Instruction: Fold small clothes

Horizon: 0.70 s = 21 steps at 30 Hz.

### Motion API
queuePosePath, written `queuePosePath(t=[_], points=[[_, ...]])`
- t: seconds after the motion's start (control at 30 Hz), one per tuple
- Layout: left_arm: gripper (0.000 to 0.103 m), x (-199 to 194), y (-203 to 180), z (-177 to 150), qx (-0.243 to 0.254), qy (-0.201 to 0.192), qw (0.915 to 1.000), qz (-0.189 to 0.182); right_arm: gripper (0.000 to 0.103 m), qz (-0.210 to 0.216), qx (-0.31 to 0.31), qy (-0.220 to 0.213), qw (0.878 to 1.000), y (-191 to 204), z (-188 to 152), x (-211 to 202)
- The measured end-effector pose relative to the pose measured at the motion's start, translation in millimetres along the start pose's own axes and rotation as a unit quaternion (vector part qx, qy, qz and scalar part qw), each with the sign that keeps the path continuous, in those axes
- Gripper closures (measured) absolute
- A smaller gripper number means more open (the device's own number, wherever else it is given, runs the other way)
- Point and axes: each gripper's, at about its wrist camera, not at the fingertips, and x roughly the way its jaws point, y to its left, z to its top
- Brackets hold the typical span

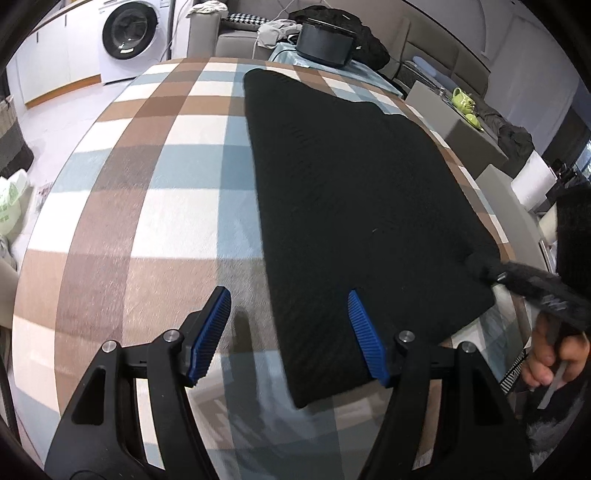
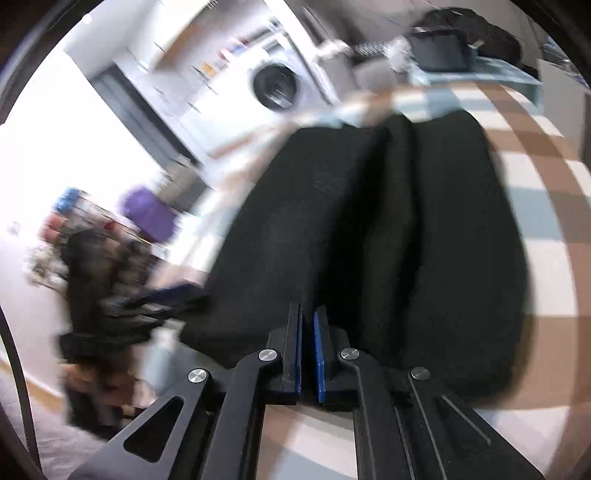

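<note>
A black garment (image 1: 351,192) lies spread flat on the checked tablecloth (image 1: 147,192), its long side running away from me. My left gripper (image 1: 288,293) stands open above the garment's near left edge, one blue pad over the cloth and the other over the fabric, with nothing pinched. In the left wrist view my right gripper (image 1: 517,282) comes in from the right, held by a hand (image 1: 554,354), with its tip at the garment's near right corner. The blurred right wrist view shows that gripper (image 2: 308,308) shut on the garment (image 2: 369,221), with a raised fold running from its pads.
A dark container (image 1: 325,44) and a heap of dark clothes sit at the table's far end. A washing machine (image 1: 129,33) stands at the back left on a white floor. Grey chairs and a green teapot (image 1: 463,99) are beyond the table's right edge.
</note>
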Motion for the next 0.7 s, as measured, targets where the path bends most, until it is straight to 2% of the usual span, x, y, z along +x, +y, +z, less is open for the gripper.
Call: queuePosePath(t=[0.07,0.13,0.23,0.33,0.43,0.5,0.63,0.7], points=[[0.038,-3,3,-3,0.0,0.0,1.0,0.009,0.095,-0.018,0.007,0.027,0.999,-6,0,10],[0.038,-7,5,-3,-0.003,-0.004,0.9999,0.013,0.088,0.005,0.017,0.006,1.0,-13,1,0],[0.038,-10,9,0,-0.01,-0.011,0.9998,0.012,0.082,0.001,0.055,-0.035,0.998,-28,8,-9],[0.038,-9,11,5,-0.016,-0.012,0.9997,0.014,0.081,-0.022,0.1,-0.025,0.994,-56,18,5],[0.038,-7,12,10,-0.018,-0.014,0.9996,0.016,0.08,-0.01,0.116,-0.019,0.993,-67,34,23],[0.038,-6,12,13,-0.017,-0.018,0.9996,0.017,0.076,-0.006,0.116,-0.022,0.993,-68,48,31],[0.038,0,13,19,-0.023,-0.016,0.9995,0.016,0.079,-0.021,0.113,-0.03,0.993,-71,80,53],[0.038,2,12,23,-0.024,-0.018,0.9995,0.013,0.095,-0.034,0.104,-0.031,0.994,-63,86,56]])
